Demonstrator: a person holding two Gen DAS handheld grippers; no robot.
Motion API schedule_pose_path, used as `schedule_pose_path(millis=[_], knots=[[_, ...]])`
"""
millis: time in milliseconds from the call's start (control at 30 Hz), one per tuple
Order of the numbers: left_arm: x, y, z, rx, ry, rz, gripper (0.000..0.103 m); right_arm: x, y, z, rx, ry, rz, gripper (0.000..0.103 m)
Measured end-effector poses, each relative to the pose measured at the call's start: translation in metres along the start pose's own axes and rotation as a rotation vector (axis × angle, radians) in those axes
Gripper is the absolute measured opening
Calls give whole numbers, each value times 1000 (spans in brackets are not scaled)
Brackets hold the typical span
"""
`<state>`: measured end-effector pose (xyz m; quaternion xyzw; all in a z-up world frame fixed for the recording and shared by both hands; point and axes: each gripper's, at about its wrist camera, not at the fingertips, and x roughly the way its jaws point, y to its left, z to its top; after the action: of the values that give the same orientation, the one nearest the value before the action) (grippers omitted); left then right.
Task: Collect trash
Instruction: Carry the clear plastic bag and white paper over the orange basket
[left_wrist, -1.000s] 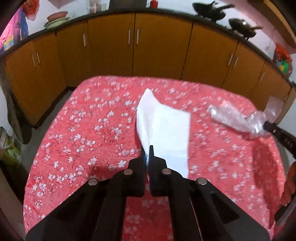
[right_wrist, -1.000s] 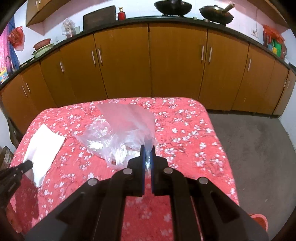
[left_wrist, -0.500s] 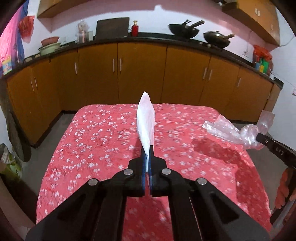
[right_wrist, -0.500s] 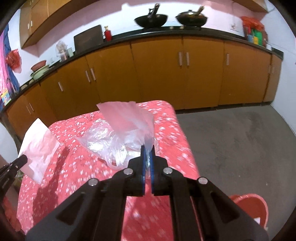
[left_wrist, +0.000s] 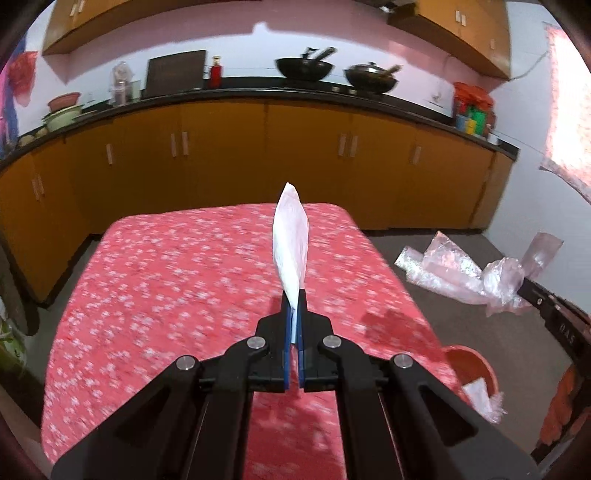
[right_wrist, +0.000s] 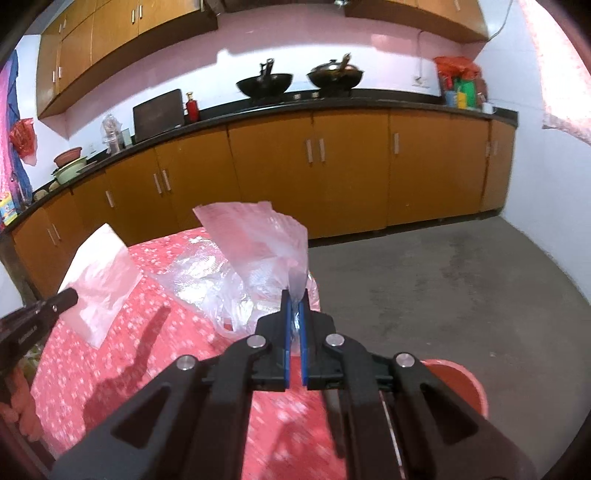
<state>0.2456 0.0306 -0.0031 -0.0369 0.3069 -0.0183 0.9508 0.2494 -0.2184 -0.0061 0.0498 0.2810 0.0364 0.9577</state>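
My left gripper (left_wrist: 293, 302) is shut on a white sheet of paper (left_wrist: 290, 243) and holds it edge-on above the red flowered table (left_wrist: 166, 280). The paper also shows in the right wrist view (right_wrist: 101, 280). My right gripper (right_wrist: 294, 302) is shut on a crumpled clear plastic bag (right_wrist: 255, 251), held in the air past the table's right edge. The bag also shows in the left wrist view (left_wrist: 465, 273). A red bin (left_wrist: 471, 369) stands on the floor to the right of the table, with a scrap of plastic in it; its rim shows in the right wrist view (right_wrist: 461, 384).
Orange kitchen cabinets (left_wrist: 258, 155) with a dark counter run along the far wall, with two woks (left_wrist: 303, 68) on top. Grey floor (right_wrist: 424, 277) lies to the right of the table. A pink cloth (left_wrist: 569, 103) hangs at the upper right.
Both grippers have lifted their loads off the table and swung right. The paper now hangs edge-on in the air. The plastic bag has moved past the table edge, and the red bin has come into view.
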Motion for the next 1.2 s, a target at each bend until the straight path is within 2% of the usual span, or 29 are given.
schedule_pose_path(millis=[367, 667, 867, 1200], knots=[[-18, -106, -23, 101, -12, -183, 2, -53, -98, -41, 129, -55, -155, 5], [-9, -169, -48, 140, 59, -306, 2, -80, -175, -77, 249, -53, -289, 5], [-2, -207, -67, 200, 92, -348, 2, -86, -202, -93, 283, -57, -348, 5], [17, -250, -97, 281, 154, -391, 2, -80, -220, -114, 283, -39, -406, 5]])
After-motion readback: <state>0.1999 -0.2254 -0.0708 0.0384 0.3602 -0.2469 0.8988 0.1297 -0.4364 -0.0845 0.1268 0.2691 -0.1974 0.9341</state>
